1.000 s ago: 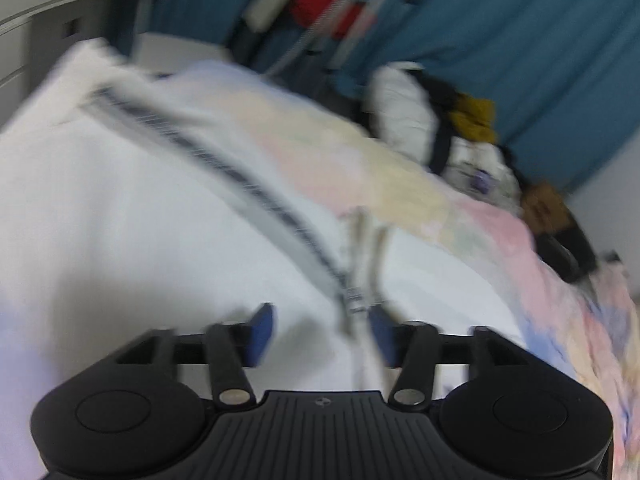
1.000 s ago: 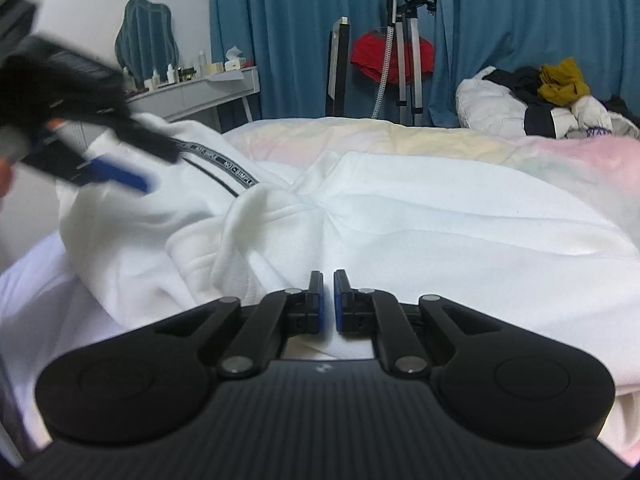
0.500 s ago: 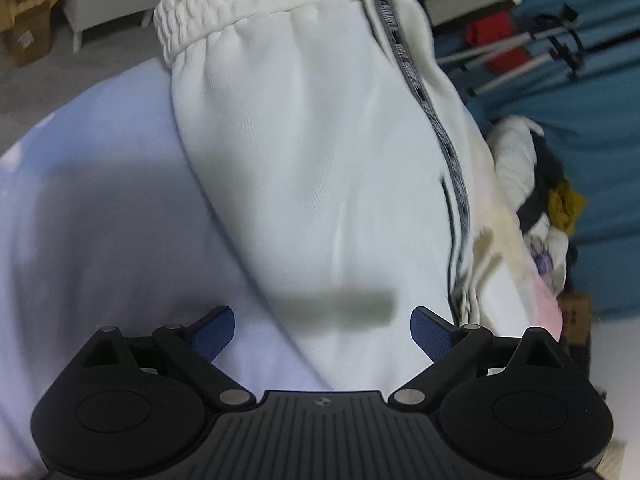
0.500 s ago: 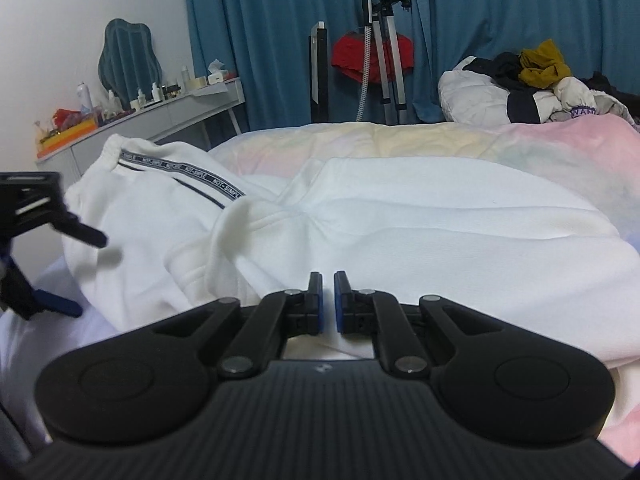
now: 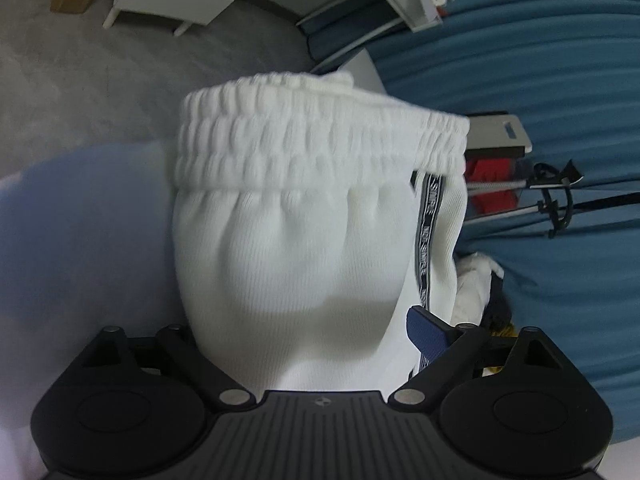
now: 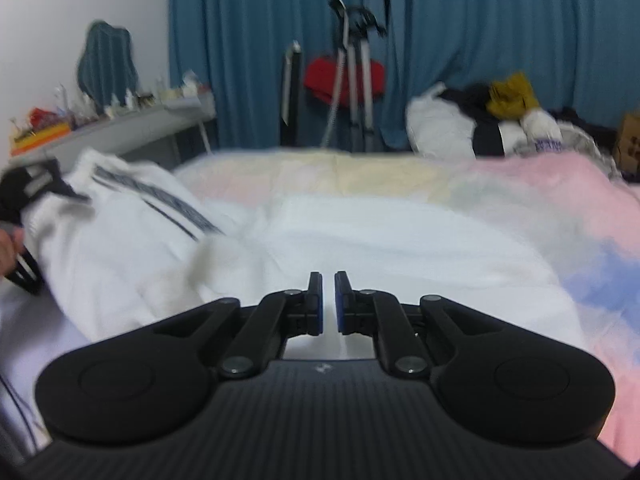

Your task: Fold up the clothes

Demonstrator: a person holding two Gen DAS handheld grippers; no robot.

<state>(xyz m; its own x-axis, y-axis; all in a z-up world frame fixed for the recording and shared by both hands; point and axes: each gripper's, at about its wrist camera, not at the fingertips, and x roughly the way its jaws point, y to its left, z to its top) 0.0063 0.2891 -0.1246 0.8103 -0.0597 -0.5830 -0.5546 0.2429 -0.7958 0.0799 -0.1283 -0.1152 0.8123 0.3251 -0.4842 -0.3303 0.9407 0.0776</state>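
Bed (image 6: pixel 520 200): white pants (image 5: pixel 304 240) btwn wide left jaws

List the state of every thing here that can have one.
white trousers: spread on the bed, rumpled, not yet folded.
left gripper: open wide, jaws just closing slightly, the trousers' waist end between them.
right gripper: shut, above the trousers.
curtains: drawn shut.

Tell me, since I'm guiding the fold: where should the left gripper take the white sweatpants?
Probably the white sweatpants at the elastic waistband, near the striped side seam. That thick gathered edge lies straight ahead of the open left gripper, so approach from this end.
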